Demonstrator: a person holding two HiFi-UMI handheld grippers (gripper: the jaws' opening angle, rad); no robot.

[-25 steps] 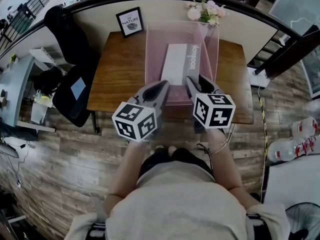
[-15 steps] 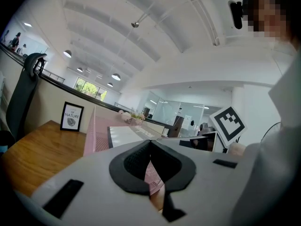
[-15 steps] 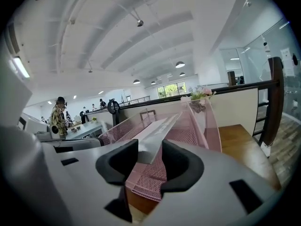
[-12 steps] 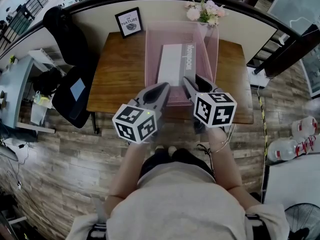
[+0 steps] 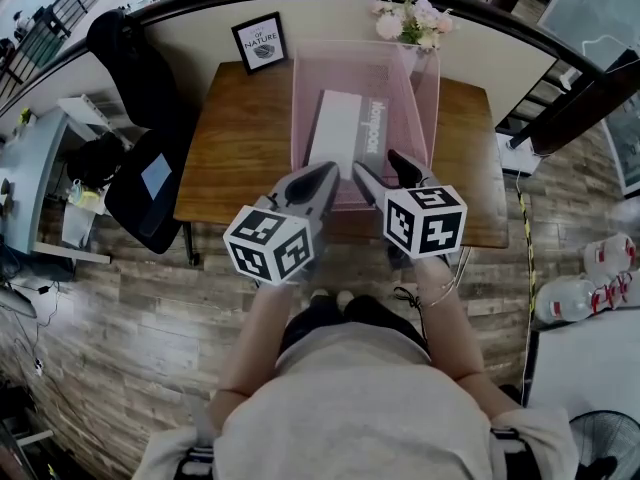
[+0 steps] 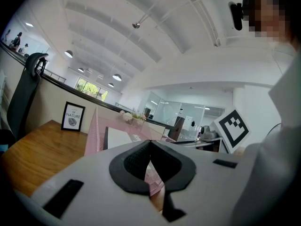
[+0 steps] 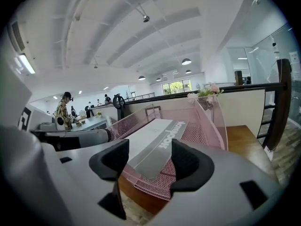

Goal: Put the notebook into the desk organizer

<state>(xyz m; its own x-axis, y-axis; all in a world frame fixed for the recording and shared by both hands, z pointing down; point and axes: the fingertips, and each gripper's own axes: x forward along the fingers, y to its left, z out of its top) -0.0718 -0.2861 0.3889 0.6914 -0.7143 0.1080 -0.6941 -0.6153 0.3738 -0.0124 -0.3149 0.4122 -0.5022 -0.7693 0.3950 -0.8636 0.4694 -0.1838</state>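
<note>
As right hand-held gripper (image 5: pixel 375 165) opens off notebook (image 5: pixel 338 133), organizer (image 5: pixel 428 103) holds it

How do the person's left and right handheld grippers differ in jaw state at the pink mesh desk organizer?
The left gripper has its jaws together at the tips; the right gripper has its jaws wide apart and opening. Nothing shows pinched between the left gripper's tips; the white-and-grey notebook shows between the right gripper's jaws, but the pads do not press it. Both point at the near end of the pink mesh desk organizer, and both carry marker cubes.
</note>
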